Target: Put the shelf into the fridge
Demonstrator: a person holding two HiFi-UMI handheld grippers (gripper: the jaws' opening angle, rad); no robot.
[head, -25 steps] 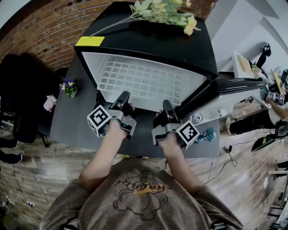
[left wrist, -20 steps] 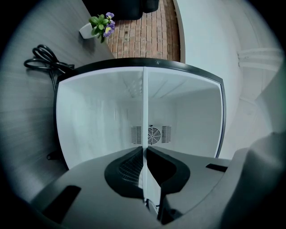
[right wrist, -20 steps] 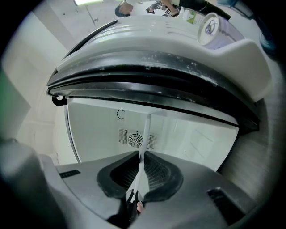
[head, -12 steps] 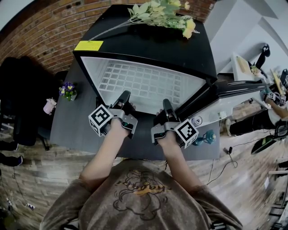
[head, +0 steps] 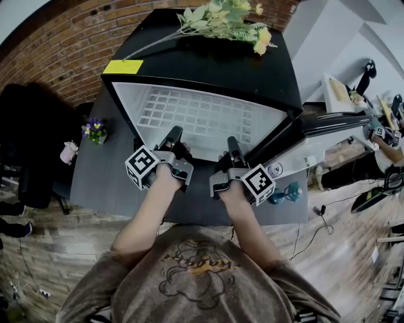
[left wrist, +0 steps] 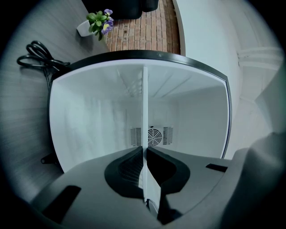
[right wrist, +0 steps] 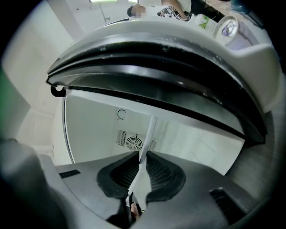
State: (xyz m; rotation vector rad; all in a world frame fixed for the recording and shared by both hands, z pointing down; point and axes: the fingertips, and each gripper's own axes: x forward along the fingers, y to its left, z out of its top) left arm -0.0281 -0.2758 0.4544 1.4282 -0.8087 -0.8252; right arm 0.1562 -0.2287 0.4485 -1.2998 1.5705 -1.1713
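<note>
The white wire shelf (head: 202, 117) lies level inside the open black fridge (head: 208, 63), its front edge toward me. My left gripper (head: 175, 134) is shut on that edge at the left, my right gripper (head: 231, 144) on it at the right. In the left gripper view the shelf (left wrist: 145, 112) shows edge-on, pinched between the jaws of the left gripper (left wrist: 145, 150). In the right gripper view the shelf (right wrist: 149, 134) runs slightly tilted between the jaws of the right gripper (right wrist: 142, 154). These have just been opening a little, with the shelf still between them and pressed at the tips.
The fridge door (head: 328, 126) stands open at the right with a can (head: 275, 169) in it. A flower spray (head: 227, 16) and a yellow note (head: 123, 66) lie on the fridge top. A small potted flower (head: 93, 128) stands at the left. A fan vent (left wrist: 154, 136) marks the fridge's back wall.
The right gripper has rolled slightly and its marker cube has shifted a little left. The left gripper and the shelf have hardly moved.
</note>
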